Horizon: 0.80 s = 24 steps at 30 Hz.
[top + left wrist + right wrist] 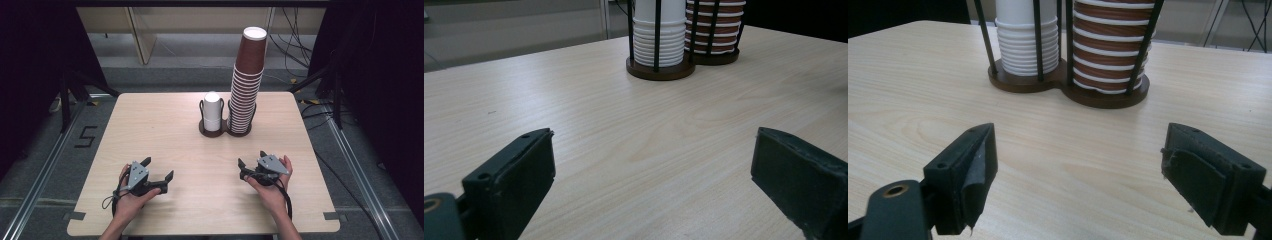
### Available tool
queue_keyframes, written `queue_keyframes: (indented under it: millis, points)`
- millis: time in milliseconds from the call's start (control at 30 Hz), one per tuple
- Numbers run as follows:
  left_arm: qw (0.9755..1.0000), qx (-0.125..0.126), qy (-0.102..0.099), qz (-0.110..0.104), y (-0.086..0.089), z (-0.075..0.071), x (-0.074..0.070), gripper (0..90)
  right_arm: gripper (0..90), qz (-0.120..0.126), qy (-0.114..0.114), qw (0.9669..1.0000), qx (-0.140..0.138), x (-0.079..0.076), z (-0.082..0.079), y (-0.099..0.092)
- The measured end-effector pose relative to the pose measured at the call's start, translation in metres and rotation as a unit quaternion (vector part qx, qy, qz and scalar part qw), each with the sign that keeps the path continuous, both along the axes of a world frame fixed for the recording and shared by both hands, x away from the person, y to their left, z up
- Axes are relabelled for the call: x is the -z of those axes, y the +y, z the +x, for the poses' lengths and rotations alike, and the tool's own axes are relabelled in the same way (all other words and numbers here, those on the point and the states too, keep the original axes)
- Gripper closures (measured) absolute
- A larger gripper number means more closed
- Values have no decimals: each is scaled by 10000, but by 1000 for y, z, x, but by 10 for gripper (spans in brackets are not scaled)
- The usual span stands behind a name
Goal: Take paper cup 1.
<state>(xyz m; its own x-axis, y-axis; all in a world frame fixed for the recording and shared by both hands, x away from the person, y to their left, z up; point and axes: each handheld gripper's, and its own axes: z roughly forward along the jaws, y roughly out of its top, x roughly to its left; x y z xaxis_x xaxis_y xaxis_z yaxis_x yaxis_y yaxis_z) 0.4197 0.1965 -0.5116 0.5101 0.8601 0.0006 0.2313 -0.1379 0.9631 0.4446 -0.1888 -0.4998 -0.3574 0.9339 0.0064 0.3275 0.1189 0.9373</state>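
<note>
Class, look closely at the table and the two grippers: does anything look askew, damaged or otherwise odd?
Two things. The brown cup stack rises far above its holder and leans slightly toward the right at the top. On the right gripper, the pad lining on one jaw is peeling and frayed at its lower edge.

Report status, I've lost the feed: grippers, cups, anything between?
Left gripper open, right gripper open, both empty. White cups and brown cups stacked in holder. Table between bare.
</note>
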Motion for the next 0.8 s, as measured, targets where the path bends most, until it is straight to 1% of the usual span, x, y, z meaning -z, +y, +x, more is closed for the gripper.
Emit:
queue_keyframes:
  millis: [33, 67, 100, 133, 167, 200, 233, 267, 300, 333, 367, 400, 433, 467, 500, 533, 567, 633, 667, 700, 733, 767, 800]
  points:
    - [10000, 0, 0, 0, 0, 0, 0, 36, 158, -31, -24, 10000, -56, 0, 1, -1]
    - [10000, 8, -40, 4, -1, 0, 0, 36, 161, 85, 65, 9999, -28, -2, 0, 0]
    - [10000, 26, -61, -7, -2, 1, 1, 36, 161, 85, 65, 9999, -28, -2, 0, 0]
    - [10000, 15, -17, 34, -2, 0, 0, 37, 161, 41, 17, 10000, 22, -3, -1, 1]
    - [10000, 31, -15, 22, -2, 1, 0, 38, 162, 104, -4, 9999, -56, -3, 0, 1]
    - [10000, 51, -2, -3, -2, 1, 0, 38, 164, 63, -19, 9999, -94, -4, 1, 2]
    - [10000, 74, 8, -21, -2, 1, 0, 41, 165, 144, 42, 9999, 3, -5, 1, 5]
    - [9999, 126, 27, -49, -2, 2, 0, 42, 165, 56, 0, 9999, -87, -6, 3, 5]
    - [9999, 152, 33, -52, -2, 2, 0, 42, 167, 49, -9, 10000, -43, -7, 4, 8]
    - [9999, 152, 33, -52, -2, 2, 0, 41, 169, -74, -54, 9998, -189, -9, 7, 8]
    - [9998, 160, 53, -56, -2, 2, 0, 41, 169, -74, -54, 9998, -189, -9, 7, 8]
    - [9998, 159, 66, -72, -2, 4, -1, 41, 170, -40, -100, 9999, -134, -11, 7, 11]
    - [9998, 180, 67, -77, -3, 5, -2, 41, 176, -59, -140, 9996, -237, -14, 10, 16]
    - [9997, 214, 61, -75, -4, 6, -3, 41, 179, -76, -167, 9995, -263, -14, 11, 17]
    - [9996, 255, 21, -69, -6, 9, -5, 41, 179, -76, -167, 9995, -263, -14, 11, 17]
    - [9995, 276, -37, -120, -9, 12, -7, 41, 182, -33, -152, 9995, -279, -15, 11, 21]
    - [9995, 287, -7, -95, -10, 14, -10, 42, 185, -130, -174, 9993, -297, -15, 12, 22]
    - [9994, 318, -41, -100, -13, 20, -16, 45, 191, -113, -147, 9992, -352, -15, 14, 26]
    - [9993, 348, -69, -125, -16, 24, -19, 50, 198, -130, -146, 9993, -330, -15, 15, 27]
    - [9991, 387, -92, -158, -18, 29, -24, 54, 202, -56, -73, 9993, -360, -15, 16, 29]
    - [9990, 394, -123, -169, -21, 34, -28, 56, 203, -132, -151, 9988, -439, -15, 19, 31]
    - [9988, 418, -137, -191, -23, 39, -32, 60, 209, -102, -152, 9986, -493, -16, 22, 32]
    - [9988, 423, -172, -196, -25, 44, -37, 63, 214, -147, -186, 9986, -479, -16, 24, 34]
